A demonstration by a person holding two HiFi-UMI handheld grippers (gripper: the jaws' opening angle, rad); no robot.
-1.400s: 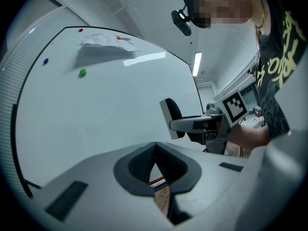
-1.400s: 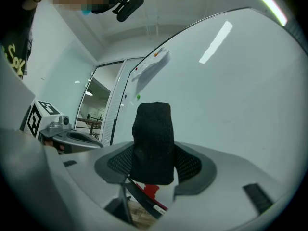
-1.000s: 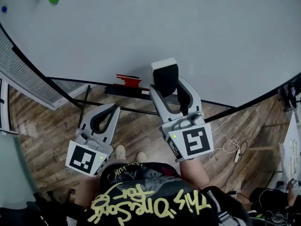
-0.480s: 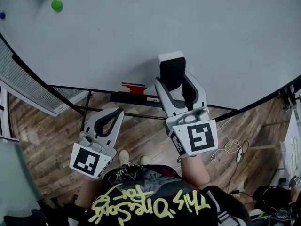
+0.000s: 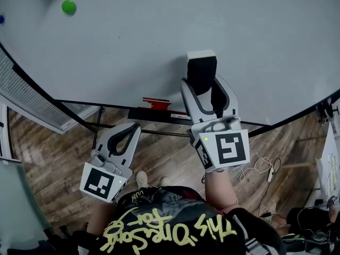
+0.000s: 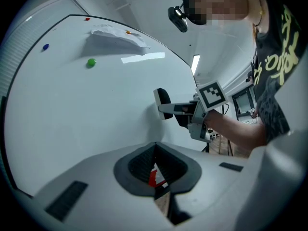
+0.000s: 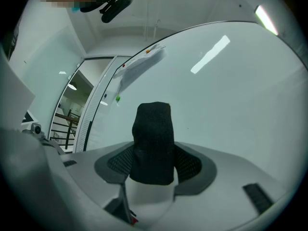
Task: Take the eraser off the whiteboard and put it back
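Observation:
My right gripper [image 5: 203,85] is shut on the eraser [image 5: 201,71], a black felt block with a white back. It holds the eraser up in front of the whiteboard [image 5: 159,36], close to the surface; contact cannot be told. In the right gripper view the eraser [image 7: 153,143] stands upright between the jaws of my right gripper [image 7: 153,173]. The left gripper view shows the eraser [image 6: 162,102] side-on, close to the board. My left gripper [image 5: 127,133] hangs lower, off the board, shut and empty.
A green magnet [image 5: 68,6] and a blue magnet [image 5: 1,19] sit at the board's upper left. A red object [image 5: 156,103] lies on the black ledge [image 5: 139,114] under the board. A sheet of paper [image 6: 115,35] is pinned high up. Cables [image 5: 260,166] lie on the wooden floor.
My right gripper has carried the eraser upward and closer to the whiteboard. The left gripper has stayed low and shut.

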